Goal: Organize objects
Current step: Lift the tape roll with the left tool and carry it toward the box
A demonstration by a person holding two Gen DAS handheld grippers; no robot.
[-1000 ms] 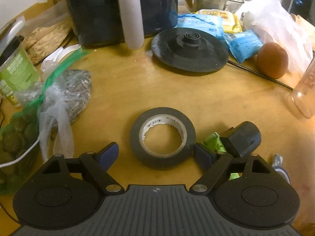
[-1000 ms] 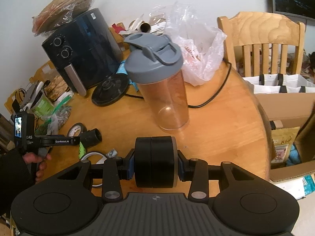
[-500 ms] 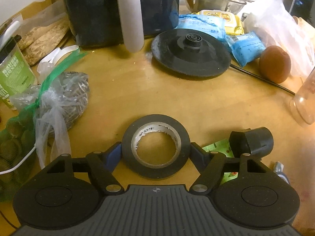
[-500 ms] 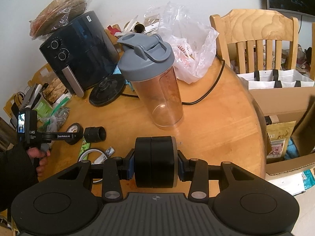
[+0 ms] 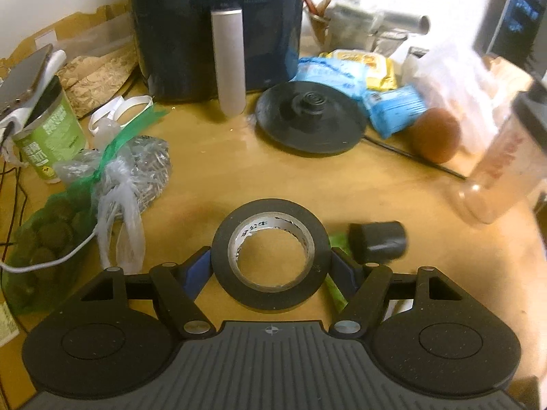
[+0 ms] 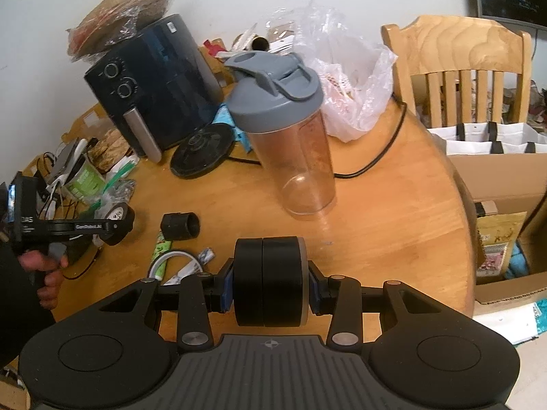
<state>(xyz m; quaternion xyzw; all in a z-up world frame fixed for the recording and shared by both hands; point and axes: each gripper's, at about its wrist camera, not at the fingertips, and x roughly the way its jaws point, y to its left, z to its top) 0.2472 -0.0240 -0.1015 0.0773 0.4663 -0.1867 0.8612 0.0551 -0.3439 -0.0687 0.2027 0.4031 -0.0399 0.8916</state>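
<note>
- Now the roll of black tape (image 5: 270,256) is being held between the blue pads (image 5: 196,268) of the left gripper (image 5: 270,266), which half a second earlier were closed on it while it lay flat on the wooden table (image 5: 307,184); a second ago the jaws were standing wider, with the roll untouched ahead of them.
- In the right wrist view, the roll is being carried clear of the tabletop at nine o'clock, so the pick is judged complete and a place for the tape is still to be chosen.
- At the same time, two black rolls (image 6: 270,282) set side by side are being clamped in the right gripper (image 6: 270,294), unchanged over the last second.
- Beside the lifted tape, a short black tube (image 5: 377,241) is being left lying at three o'clock of it.
- As for containers, the clear shaker bottle (image 6: 290,143) with a grey lid is being shown upright at twelve o'clock in the right wrist view, apparently empty but for a brownish film.
- Small dark round items are being kept in the green mesh bag (image 5: 41,239) at nine o'clock in the left wrist view; the contents of the knotted clear bag (image 5: 136,174) beside it cannot be identified.
</note>
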